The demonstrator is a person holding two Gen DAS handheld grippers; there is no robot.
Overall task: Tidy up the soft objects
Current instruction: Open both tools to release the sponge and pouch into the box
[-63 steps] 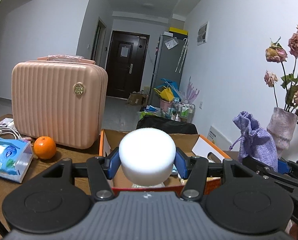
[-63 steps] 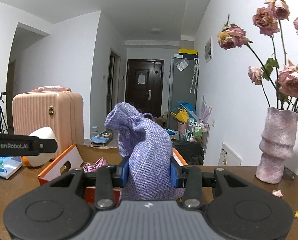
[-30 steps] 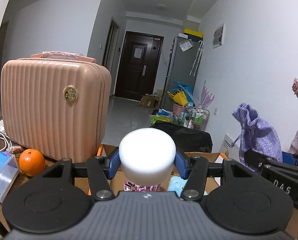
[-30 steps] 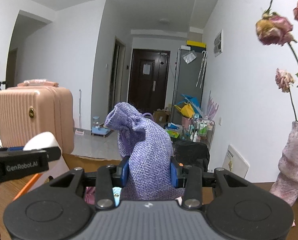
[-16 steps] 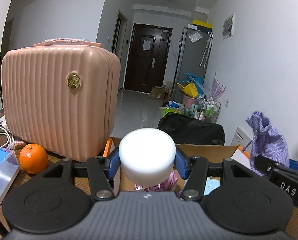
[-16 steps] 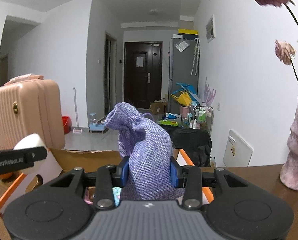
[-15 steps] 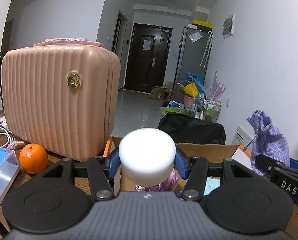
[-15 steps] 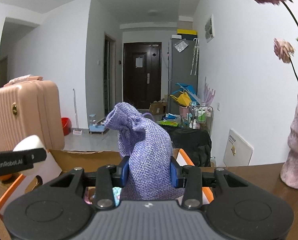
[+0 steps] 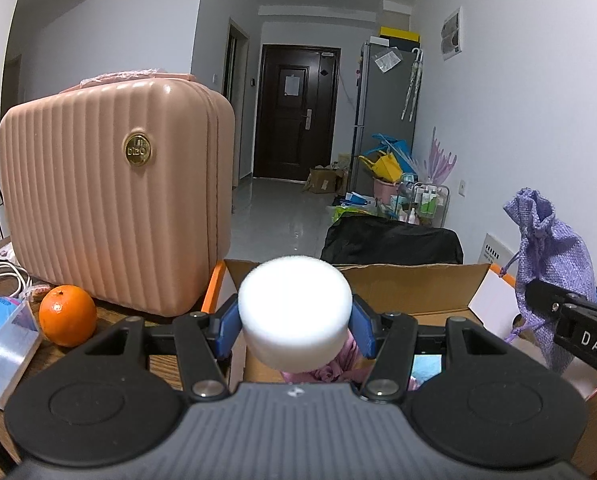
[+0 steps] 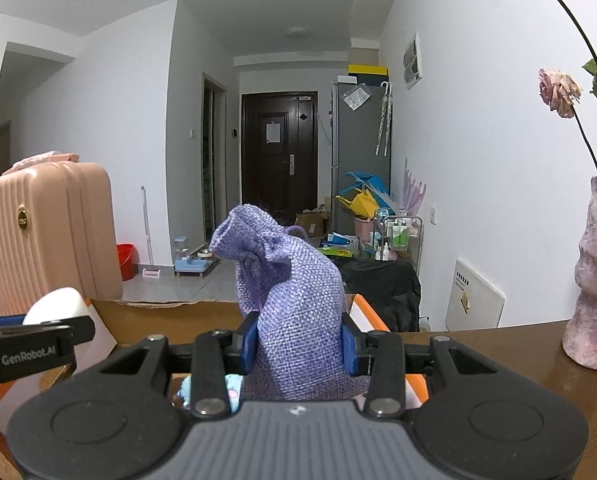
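Note:
My left gripper (image 9: pixel 294 326) is shut on a round white sponge (image 9: pixel 294 312) and holds it over the open cardboard box (image 9: pixel 410 284), above pink cloth (image 9: pixel 338 364) inside. My right gripper (image 10: pixel 298 346) is shut on a purple woven drawstring pouch (image 10: pixel 294 300) and holds it over the same box (image 10: pixel 170 314). A light blue soft item (image 10: pixel 230 394) lies in the box below it. The pouch (image 9: pixel 550 268) shows at the right of the left wrist view, the sponge (image 10: pixel 56 306) at the left of the right wrist view.
A pink hard suitcase (image 9: pixel 114 196) stands on the wooden table left of the box, with an orange (image 9: pixel 67 316) and a blue tissue pack (image 9: pixel 0 344) in front. A pink vase (image 10: pixel 596 276) with dried roses stands at the right.
Both grippers moved forward and lower over the box while still holding the sponge and the pouch. The box interior has come under the fingers.

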